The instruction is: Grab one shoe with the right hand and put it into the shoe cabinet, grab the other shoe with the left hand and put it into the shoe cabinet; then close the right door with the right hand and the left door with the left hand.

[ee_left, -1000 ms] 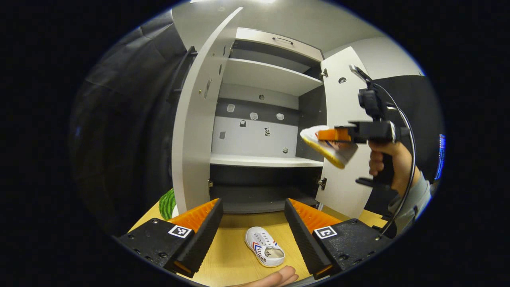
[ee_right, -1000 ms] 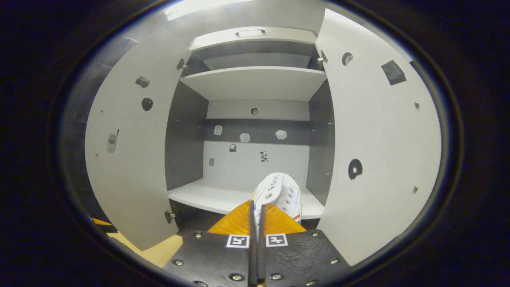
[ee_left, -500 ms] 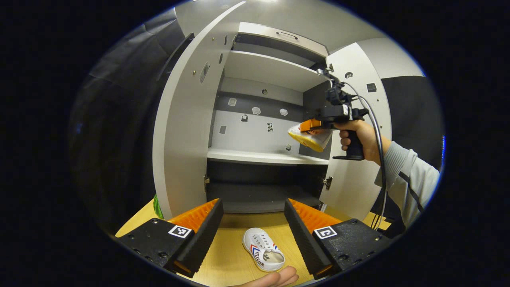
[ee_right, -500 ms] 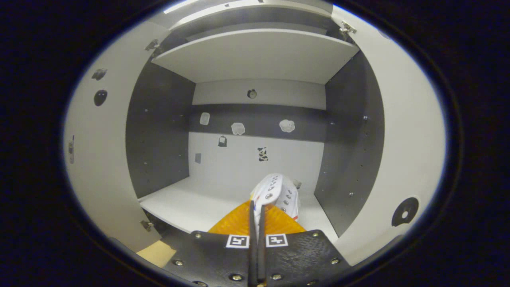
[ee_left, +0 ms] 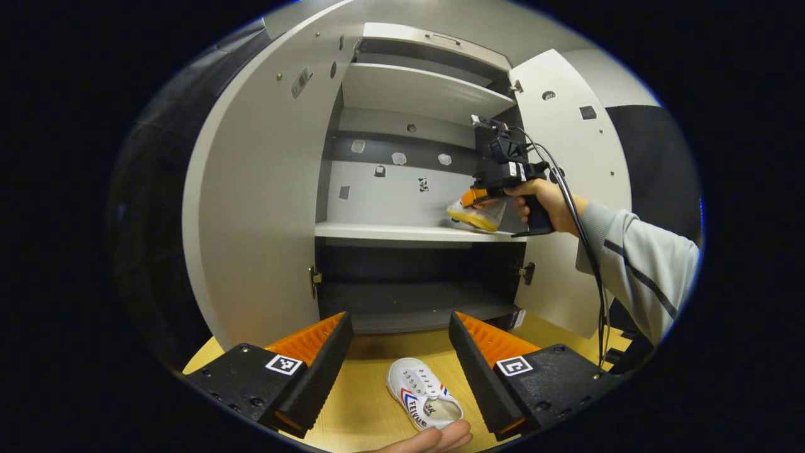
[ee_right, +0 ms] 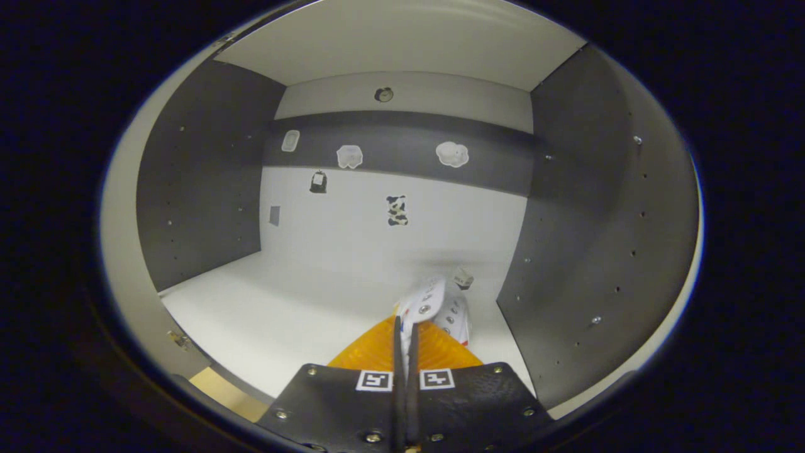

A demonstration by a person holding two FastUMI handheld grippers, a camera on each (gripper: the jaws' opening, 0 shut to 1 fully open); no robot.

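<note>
Carrying a small white canvas sneaker with a yellow rubber sole (ee_left: 473,215) into the grey-and-white wooden shoe cabinet (ee_left: 264,207), with the right gripper (ee_right: 405,333) pinched tight on the thin upper at the shoe's collar, jaws nearly together with only the fabric between them. Seen from the left gripper view, hanging just above the right end of the white middle shelf (ee_left: 402,231), close to the dark right wall, toe tilted a little downward; whether the sole already touches the shelf cannot be told. Waiting on the yellow wooden tabletop (ee_left: 365,402) near its front edge, a second white canvas sneaker with red and blue side stripes (ee_left: 423,393), lying between the widely spread fingers of the left gripper (ee_left: 399,371), untouched, with a bare hand (ee_left: 434,438) just beside its heel. Probably light, soft and easily crumpled in the upper, stiffer along the rubber sole, and not fragile. Best taken at the collar or heel rim, where thin fabric gives both fingers a firm bite; likely to swing from such a hold, so worth lowering gently. Both cabinet doors standing open.
</note>
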